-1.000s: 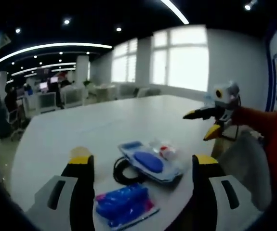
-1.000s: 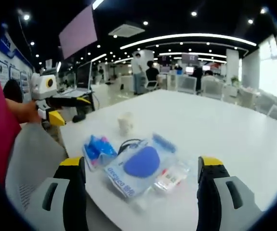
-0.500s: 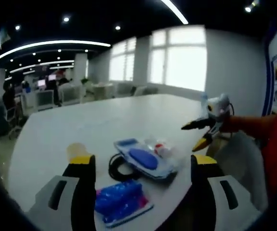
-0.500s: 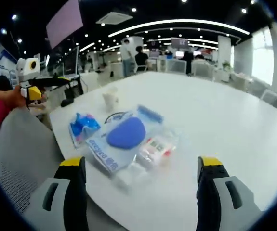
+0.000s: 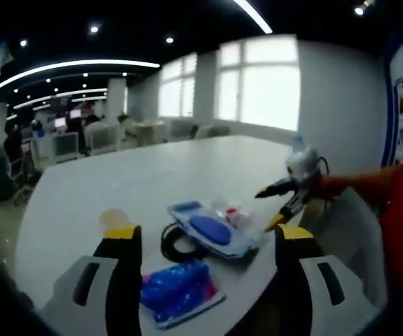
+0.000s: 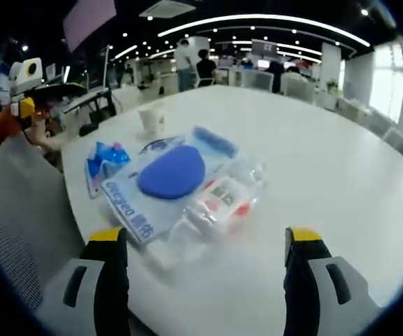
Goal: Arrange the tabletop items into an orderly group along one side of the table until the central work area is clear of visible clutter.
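The right gripper (image 6: 200, 245) is hovering with fingers wide apart and nothing in them, right over the clear plastic pouch with the blue oval pad (image 6: 169, 175). Best bet, I reckon: come in low and flat, pinch the crinkly near edge rather than the squishy middle, since that film looks slippery and floppy.

The left gripper (image 5: 205, 245) is also spread wide and holding nothing, hanging above the shiny blue wrapped packet (image 5: 179, 292). Everything is sitting bunched near the edge of the smooth white desk (image 5: 152, 178): the coiled black cable (image 5: 175, 246), the pale paper cup (image 6: 151, 119) just beyond, and a small clear packet with red print (image 6: 223, 197) touching the pouch.
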`<state>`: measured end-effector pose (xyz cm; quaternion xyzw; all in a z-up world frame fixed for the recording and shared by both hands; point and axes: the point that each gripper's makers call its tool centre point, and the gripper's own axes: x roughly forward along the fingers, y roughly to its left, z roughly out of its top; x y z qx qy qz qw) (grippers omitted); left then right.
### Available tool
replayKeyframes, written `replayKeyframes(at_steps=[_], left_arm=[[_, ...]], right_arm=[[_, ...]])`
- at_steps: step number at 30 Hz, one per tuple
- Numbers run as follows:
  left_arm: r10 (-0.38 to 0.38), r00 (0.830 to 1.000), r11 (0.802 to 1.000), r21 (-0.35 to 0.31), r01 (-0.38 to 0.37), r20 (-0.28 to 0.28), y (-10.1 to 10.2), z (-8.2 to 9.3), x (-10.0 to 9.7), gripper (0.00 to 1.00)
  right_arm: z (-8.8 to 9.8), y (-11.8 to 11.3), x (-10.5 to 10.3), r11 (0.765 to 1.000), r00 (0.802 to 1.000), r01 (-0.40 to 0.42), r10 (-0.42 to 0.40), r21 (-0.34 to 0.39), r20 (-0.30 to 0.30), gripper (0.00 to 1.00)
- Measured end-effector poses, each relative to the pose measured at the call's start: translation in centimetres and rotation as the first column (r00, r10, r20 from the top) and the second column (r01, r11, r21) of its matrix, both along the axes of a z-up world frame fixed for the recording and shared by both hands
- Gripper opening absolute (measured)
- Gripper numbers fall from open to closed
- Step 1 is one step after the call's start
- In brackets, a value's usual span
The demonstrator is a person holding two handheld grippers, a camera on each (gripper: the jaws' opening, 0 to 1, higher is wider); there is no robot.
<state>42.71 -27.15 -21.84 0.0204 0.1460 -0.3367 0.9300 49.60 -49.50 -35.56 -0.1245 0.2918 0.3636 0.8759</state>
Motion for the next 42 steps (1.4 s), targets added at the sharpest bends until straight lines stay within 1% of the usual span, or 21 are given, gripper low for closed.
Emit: replayKeyframes(at_steps=[3,4,5,8,10,13,14,16,17,23,25,27,28,32,35,38,40,42], left_arm=[[0.005,1.000,1.000,-0.007,-0.005,0.002,0.0,0.2,0.0,0.74],[0.006,1.000,1.000,-0.009,-0.006,0.003,0.1,0.2,0.1,0.73],[0.006,1.000,1.000,-0.009,-0.006,0.002,0.1,0.2,0.1,0.73],[0.004,1.000,1.000,-0.011,-0.004,-0.001,0.0,0.2,0.1,0.72],[0.003,1.000,1.000,-0.015,-0.003,-0.001,-0.1,0.2,0.1,0.71],[0.004,1.000,1.000,-0.020,-0.004,-0.002,-0.1,0.2,0.1,0.70],[0.004,1.000,1.000,-0.019,-0.004,-0.003,-0.1,0.2,0.1,0.70],[0.003,1.000,1.000,-0.019,-0.003,-0.003,-0.2,0.2,0.0,0.70],[0.002,1.000,1.000,-0.018,-0.002,-0.003,-0.2,0.1,0.0,0.70],[0.005,1.000,1.000,-0.020,-0.005,-0.005,0.1,0.1,-0.1,0.69],[0.002,1.000,1.000,-0.021,-0.003,-0.006,0.1,0.0,-0.2,0.68],[0.001,1.000,1.000,-0.023,-0.001,-0.004,0.1,0.1,-0.2,0.68],[0.001,1.000,1.000,-0.023,-0.001,-0.002,0.1,0.1,-0.2,0.68],[0.005,1.000,1.000,-0.027,-0.005,-0.002,0.3,0.1,-0.2,0.67],[0.005,1.000,1.000,-0.026,-0.005,-0.006,0.4,0.0,-0.3,0.66],[0.006,1.000,1.000,-0.026,-0.007,-0.009,0.4,-0.1,-0.3,0.66],[0.006,1.000,1.000,-0.028,-0.006,-0.008,0.4,-0.1,-0.3,0.65],[0.005,1.000,1.000,-0.029,-0.005,-0.004,0.4,0.1,-0.2,0.65]], right_arm=[[0.1,0.0,0.1,1.000,1.000,0.011,-0.011,-0.005,0.006,0.88],[0.2,0.0,0.1,1.000,1.000,0.016,-0.016,-0.001,0.002,0.84],[0.1,0.1,-0.1,0.999,0.999,0.029,-0.028,0.019,-0.037,0.80],[0.1,0.1,-0.4,0.997,0.995,0.056,-0.051,0.045,-0.090,0.65],[0.2,0.0,-0.4,0.996,0.993,0.067,-0.061,0.055,-0.099,0.57],[0.4,0.1,-0.6,0.995,0.991,0.074,-0.067,0.063,-0.114,0.51],[0.3,0.1,-0.6,0.995,0.990,0.079,-0.071,0.066,-0.120,0.51],[0.2,0.3,-0.9,0.993,0.986,0.090,-0.078,0.076,-0.151,0.50],[0.2,0.4,-0.9,0.992,0.985,0.094,-0.081,0.079,-0.154,0.51],[-0.2,1.1,-1.5,0.992,0.972,0.116,-0.102,0.052,-0.209,0.45],[-0.7,1.1,-1.9,0.993,0.966,0.110,-0.097,0.039,-0.240,0.44],[-1.1,0.9,-1.9,0.994,0.964,0.107,-0.098,0.025,-0.248,0.43],[-1.4,1.0,-2.1,0.994,0.961,0.104,-0.097,0.016,-0.261,0.43],[-1.9,1.4,-2.1,0.995,0.954,0.101,-0.091,0.018,-0.286,0.42],[-2.1,1.5,-2.2,0.995,0.953,0.094,-0.086,0.015,-0.289,0.43],[-2.6,1.4,-2.2,0.997,0.953,0.078,-0.080,-0.017,-0.291,0.41],[-2.5,1.3,-2.1,0.996,0.951,0.088,-0.088,-0.012,-0.298,0.41],[-2.4,1.1,-2.0,0.996,0.953,0.090,-0.094,-0.025,-0.289,0.39]])
